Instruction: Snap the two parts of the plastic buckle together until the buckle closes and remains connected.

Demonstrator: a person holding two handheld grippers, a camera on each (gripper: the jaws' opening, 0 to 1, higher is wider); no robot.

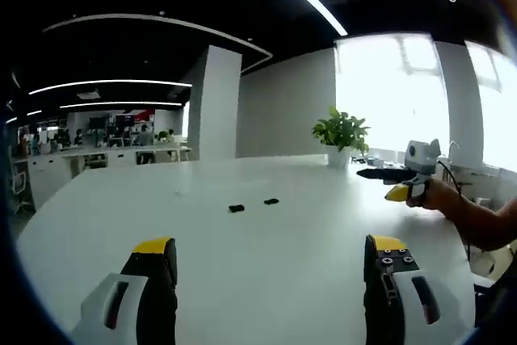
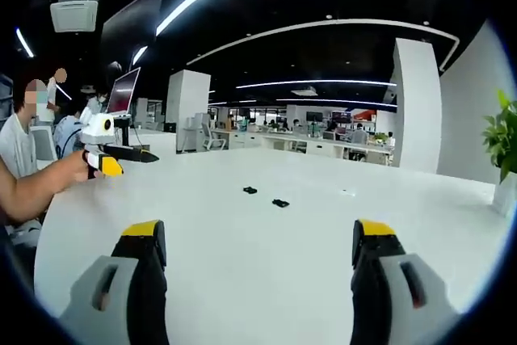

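We see a big white bench (image 1: 242,240). A green plant (image 1: 341,129) in a white pot stands at its far edge, near bright windows (image 1: 404,94). A tall white pillar (image 1: 218,103) rises behind the bench. Far back, there are desks (image 2: 323,145) with people sitting. Long light strips (image 2: 323,26) glow on the dark ceiling.

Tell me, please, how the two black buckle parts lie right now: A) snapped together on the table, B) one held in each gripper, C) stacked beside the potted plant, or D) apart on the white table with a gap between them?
D: the two buckle parts lie separately on the white table, a bare gap between them, and both grippers' jaws stand open and empty.
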